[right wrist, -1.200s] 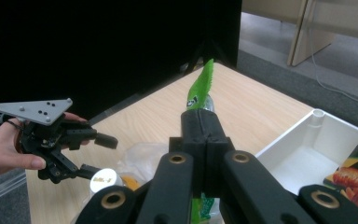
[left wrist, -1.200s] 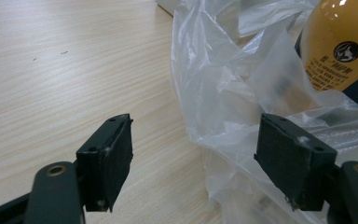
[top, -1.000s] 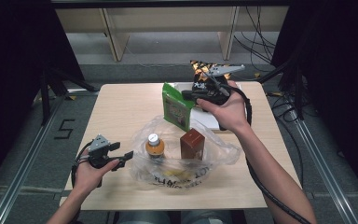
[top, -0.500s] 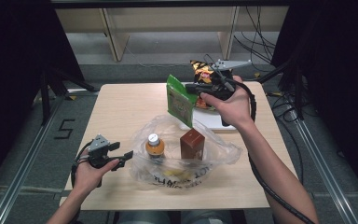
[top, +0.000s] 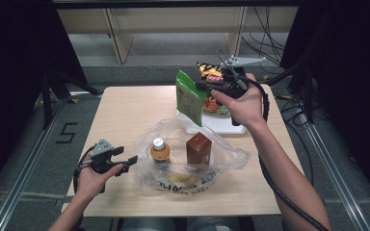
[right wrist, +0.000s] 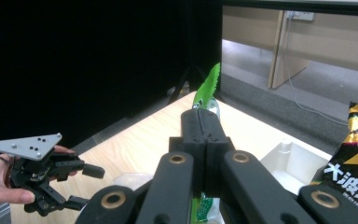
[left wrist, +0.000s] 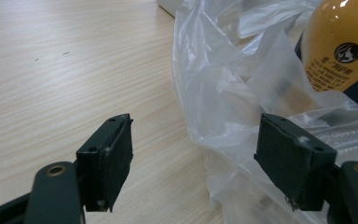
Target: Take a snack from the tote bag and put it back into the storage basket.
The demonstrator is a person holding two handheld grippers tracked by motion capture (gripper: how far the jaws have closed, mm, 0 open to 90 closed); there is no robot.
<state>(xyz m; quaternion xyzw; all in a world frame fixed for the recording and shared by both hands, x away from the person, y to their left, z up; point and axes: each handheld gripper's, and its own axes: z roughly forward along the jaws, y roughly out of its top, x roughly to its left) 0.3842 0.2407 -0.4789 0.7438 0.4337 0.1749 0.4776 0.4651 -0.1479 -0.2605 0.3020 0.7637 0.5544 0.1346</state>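
Above the desk (top: pixel 125 110) | right tool (top: pixel 203 87) clamped on green pouch (top: pixel 189 97), lifted over the white tray (top: pixel 224 124) | left tool (top: pixel 131 161) jaws apart beside plastic bag (top: pixel 188 163)

A light wooden table (top: pixel 125 110) carries a clear plastic bag (top: pixel 221 154) and a white tray (top: pixel 224 122) behind it.

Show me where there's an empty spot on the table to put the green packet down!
The far left of the table is bare wood, between its left edge and the plastic bag. The near right corner is free too. It is crowded in the middle, where the bag holds the bottle and brown box, and around the white tray.
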